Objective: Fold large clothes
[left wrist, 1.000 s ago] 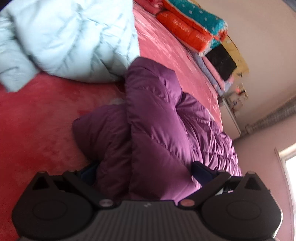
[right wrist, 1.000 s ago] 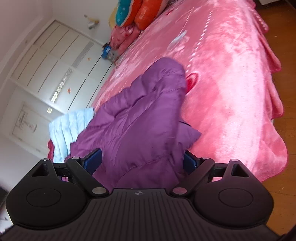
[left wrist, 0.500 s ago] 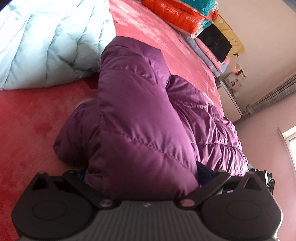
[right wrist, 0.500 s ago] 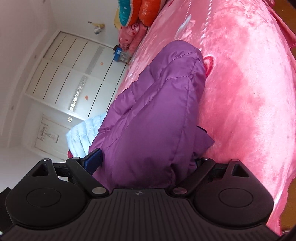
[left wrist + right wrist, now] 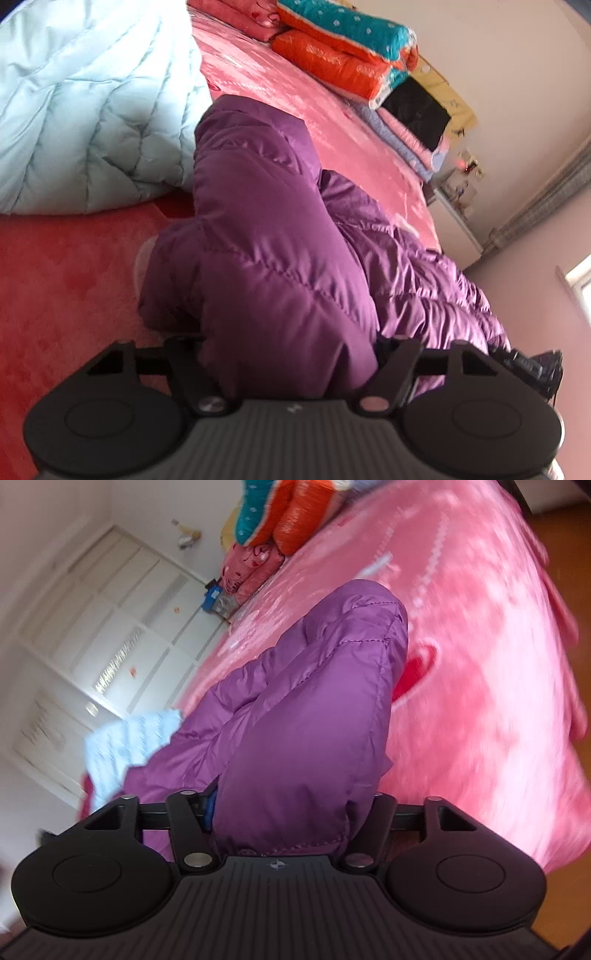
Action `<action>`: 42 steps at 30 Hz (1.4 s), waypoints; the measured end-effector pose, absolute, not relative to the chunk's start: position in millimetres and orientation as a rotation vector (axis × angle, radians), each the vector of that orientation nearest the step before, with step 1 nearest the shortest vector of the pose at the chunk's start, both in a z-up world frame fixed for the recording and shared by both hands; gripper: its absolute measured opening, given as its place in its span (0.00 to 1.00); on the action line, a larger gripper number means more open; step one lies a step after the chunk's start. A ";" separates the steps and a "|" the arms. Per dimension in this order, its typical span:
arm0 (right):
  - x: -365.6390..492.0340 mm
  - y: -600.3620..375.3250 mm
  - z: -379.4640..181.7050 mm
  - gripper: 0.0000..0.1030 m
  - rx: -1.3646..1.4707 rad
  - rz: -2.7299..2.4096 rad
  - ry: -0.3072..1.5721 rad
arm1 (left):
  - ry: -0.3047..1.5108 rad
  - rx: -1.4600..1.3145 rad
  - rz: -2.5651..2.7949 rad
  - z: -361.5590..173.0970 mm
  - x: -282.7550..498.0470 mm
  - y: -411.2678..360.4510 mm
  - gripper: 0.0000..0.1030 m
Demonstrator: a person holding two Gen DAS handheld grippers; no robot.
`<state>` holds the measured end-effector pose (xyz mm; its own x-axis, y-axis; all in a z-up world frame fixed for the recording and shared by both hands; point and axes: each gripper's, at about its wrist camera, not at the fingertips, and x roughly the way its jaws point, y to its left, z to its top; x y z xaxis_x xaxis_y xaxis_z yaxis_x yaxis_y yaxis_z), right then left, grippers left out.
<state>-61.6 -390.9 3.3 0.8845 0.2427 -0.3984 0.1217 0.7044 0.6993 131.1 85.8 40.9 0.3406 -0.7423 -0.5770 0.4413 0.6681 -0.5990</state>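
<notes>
left hand-held gripper [image 5: 290, 354] and right hand-held gripper [image 5: 291, 819] each clamped on purple down jacket [image 5: 266, 258]; jacket bunched on pink bed [image 5: 480, 701], pale blue jacket [image 5: 85, 110] touching it.

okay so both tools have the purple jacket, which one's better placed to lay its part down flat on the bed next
Probably the right tool. Its part of the purple jacket hangs over open pink bedspread. The left tool also grips the jacket, but the light blue jacket crowds its side.

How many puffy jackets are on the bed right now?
2. The purple jacket is bunched between both grippers; the light blue jacket lies beyond it on the pink bedspread. More could be out of view.
</notes>
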 end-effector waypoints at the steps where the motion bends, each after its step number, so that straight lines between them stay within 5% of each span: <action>1: -59.8 -386.9 6.9 0.67 0.756 0.054 0.498 | 0.940 -0.395 -0.785 41.1 130.2 89.3 0.63; 14: -27.9 -354.4 85.3 0.52 0.467 -0.118 0.463 | 0.951 -0.530 -0.775 103.0 163.5 68.1 0.38; 24: 41.9 -430.9 143.0 0.50 0.394 -0.268 0.378 | 0.876 -0.456 -0.902 136.9 276.3 -66.3 0.37; 32: 136.7 -529.1 137.4 0.50 0.347 -0.415 0.285 | 0.775 -0.375 -0.833 110.7 374.7 -179.2 0.37; 38: 203.2 -583.7 80.4 0.51 0.272 -0.544 0.396 | 0.748 -0.273 -0.721 68.3 394.7 -218.4 0.55; 42: 209.6 -597.7 54.9 0.65 0.210 -0.588 0.428 | 0.698 -0.241 -0.685 54.0 392.5 -219.0 0.69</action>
<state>209.6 -597.7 54.9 0.7476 -0.4909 -0.4475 0.5765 0.8141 0.0701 392.5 -219.0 54.0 0.5611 -0.6522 -0.5097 0.4977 0.7578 -0.4219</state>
